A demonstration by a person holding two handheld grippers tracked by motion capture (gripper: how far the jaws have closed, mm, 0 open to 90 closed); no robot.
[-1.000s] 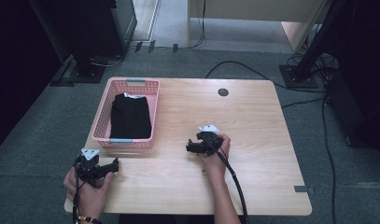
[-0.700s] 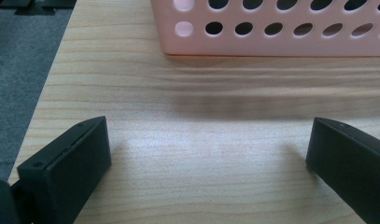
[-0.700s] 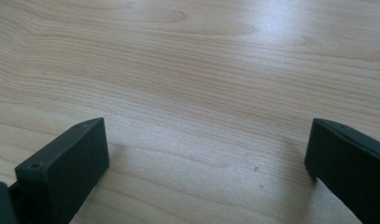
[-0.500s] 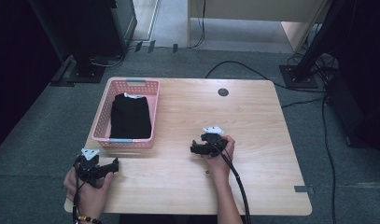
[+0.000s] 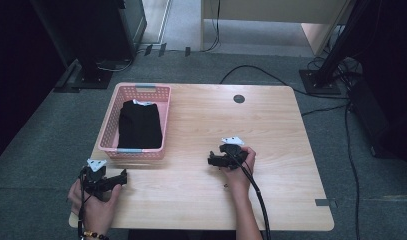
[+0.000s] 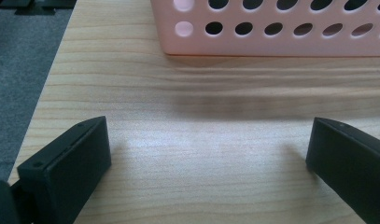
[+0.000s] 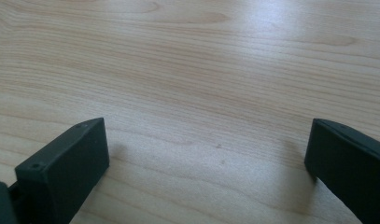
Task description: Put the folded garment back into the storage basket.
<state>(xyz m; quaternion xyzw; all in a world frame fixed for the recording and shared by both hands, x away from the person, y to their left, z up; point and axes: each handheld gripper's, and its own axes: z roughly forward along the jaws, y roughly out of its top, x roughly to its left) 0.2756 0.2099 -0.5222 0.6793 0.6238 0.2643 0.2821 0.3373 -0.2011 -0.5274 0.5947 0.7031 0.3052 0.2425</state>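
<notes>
Basket (image 5: 111, 127), pink | holds folded blk cloth (image 5: 139, 125) | L tongs (image 5: 122, 176) wide, near basket | R tongs (image 5: 211, 161) wide

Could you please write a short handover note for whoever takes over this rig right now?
Left gripper: open, holding nothing, low over the near left corner of the table, facing the pink basket.
Right gripper: open, holding nothing, over bare wood near the table's middle; its fingers stand wide apart.
Things: the folded black garment lies inside the pink basket at the table's left side.
Done: the garment is in the basket and neither gripper touches it.
Left: probably nothing beyond a check; if the garment must come out, the left gripper is nearer.
</notes>
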